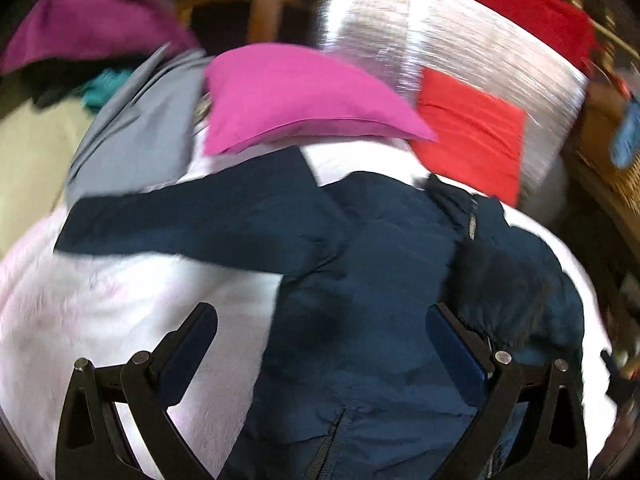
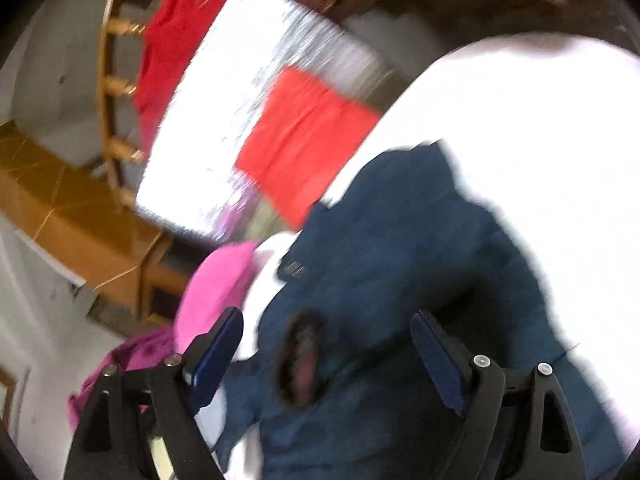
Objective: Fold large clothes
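The left gripper (image 1: 322, 322) is hovering with jaws spread wide, nothing pinched, over the dark navy padded jacket (image 1: 360, 280) that is lying on the white fleecy bed cover (image 1: 120, 304). The right gripper (image 2: 326, 334) is likewise gaping above the same jacket. Motion blur is smearing both views. Beyond are lying one folded pink garment (image 1: 296, 96), one folded orange-red garment (image 1: 468, 136) and one grey garment (image 1: 136, 136), partly covered.
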Tool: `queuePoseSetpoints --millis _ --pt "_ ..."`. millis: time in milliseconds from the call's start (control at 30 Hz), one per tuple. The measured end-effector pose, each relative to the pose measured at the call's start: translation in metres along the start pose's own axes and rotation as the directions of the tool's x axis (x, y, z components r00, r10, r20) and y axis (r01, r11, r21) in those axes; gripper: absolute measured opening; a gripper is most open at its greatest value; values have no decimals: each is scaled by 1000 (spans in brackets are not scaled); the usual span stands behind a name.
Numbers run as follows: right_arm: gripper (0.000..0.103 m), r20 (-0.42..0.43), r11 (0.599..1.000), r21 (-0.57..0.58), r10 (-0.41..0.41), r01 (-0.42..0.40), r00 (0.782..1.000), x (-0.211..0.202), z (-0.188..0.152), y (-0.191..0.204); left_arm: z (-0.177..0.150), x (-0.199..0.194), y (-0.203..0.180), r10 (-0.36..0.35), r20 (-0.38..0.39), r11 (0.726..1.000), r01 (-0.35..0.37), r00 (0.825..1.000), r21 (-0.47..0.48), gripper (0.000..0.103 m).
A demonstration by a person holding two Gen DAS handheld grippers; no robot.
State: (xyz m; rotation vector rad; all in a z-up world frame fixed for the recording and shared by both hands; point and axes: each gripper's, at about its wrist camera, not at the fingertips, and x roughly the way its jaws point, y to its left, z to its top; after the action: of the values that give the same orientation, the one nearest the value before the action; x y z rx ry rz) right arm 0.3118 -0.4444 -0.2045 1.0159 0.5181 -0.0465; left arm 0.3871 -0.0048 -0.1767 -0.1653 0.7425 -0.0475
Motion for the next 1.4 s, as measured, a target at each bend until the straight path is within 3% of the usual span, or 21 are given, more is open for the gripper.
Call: queuePoseSetpoints --millis 100,200,333,633,700,733,800,867,933,1033,1167,1300,1333,1400 --pt "87 54 994 48 -101 98 993 -9 27 -33 -2 6 -16 -57 -5 998 57 998 19 103" --pt "86 4 984 146 -104 102 995 1 50 -70 -5 15 -43 -123 -48 990 126 991 56 103" --pt "82 -64 977 168 -119 129 991 26 69 -99 -7 19 -85 -205 -93 973 213 974 91 103" --pt "72 -110 984 165 -52 70 993 53 73 -109 -19 61 -166 -176 -129 964 197 976 177 103" --pt "52 -138 987 154 -26 47 990 57 70 -106 -18 72 -165 -154 -139 972 175 978 154 103" --pt "50 -156 988 138 -43 65 987 61 67 -104 -17 77 -164 -145 -146 976 165 979 140 97" --pt "49 -154 991 91 -80 95 985 64 66 -97 -14 84 -155 -147 -156 980 165 977 111 77" --pt "40 -147 992 78 -89 101 985 64 67 -93 -9 93 -148 -164 -185 977 185 969 106 48" --pt "39 -133 991 59 -112 120 985 63 66 -88 -6 97 -141 -182 -203 974 205 962 98 30" --pt "34 -108 988 9 -155 157 982 60 66 -77 6 91 -124 -215 -177 972 227 961 53 21" --pt "33 -74 987 -23 -159 158 984 50 67 -63 31 77 -87 -243 -130 970 240 961 -38 19" --pt "33 -68 986 -42 -164 161 984 45 65 -55 47 70 -38 -208 -111 967 187 972 -172 21" --pt "33 -68 985 -44 -169 166 983 44 65 -54 50 68 -25 -193 -107 965 169 975 -200 26" --pt "36 -75 985 -34 -169 167 983 44 66 -55 52 62 -1 -157 -102 962 129 982 -240 45"
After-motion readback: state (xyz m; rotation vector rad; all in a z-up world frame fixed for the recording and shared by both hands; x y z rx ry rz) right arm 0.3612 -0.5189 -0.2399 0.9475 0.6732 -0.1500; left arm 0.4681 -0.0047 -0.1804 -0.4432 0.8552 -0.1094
